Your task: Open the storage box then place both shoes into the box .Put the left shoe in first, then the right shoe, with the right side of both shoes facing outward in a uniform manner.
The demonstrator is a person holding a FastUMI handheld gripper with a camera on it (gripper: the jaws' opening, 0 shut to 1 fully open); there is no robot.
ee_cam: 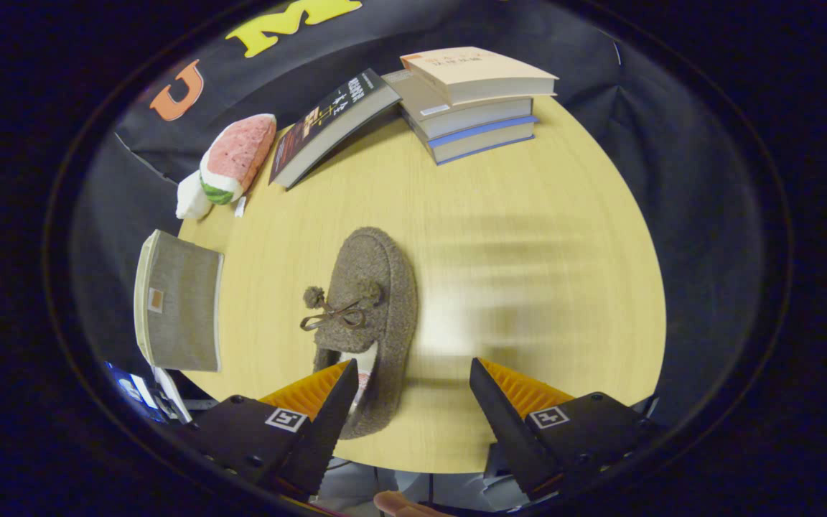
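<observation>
Just ahead of parted tongs, shoe

Brown fuzzy shoe, pale wood table

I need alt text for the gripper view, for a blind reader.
The open gripper hovers over a brown slipper on a round wooden table, one finger beside its heel. Beyond lie stacked books, a watermelon plush and a grey box.

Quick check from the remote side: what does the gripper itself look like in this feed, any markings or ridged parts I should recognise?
The gripper has two wedge-shaped fingers tapering to points, with saw-toothed inner edges and ribbed panels on their outer faces. Each sits on a dark, blocky mount with visible screws, and each mount carries a small square black-and-white fiducial tag. The fingers stand apart, open.
</observation>
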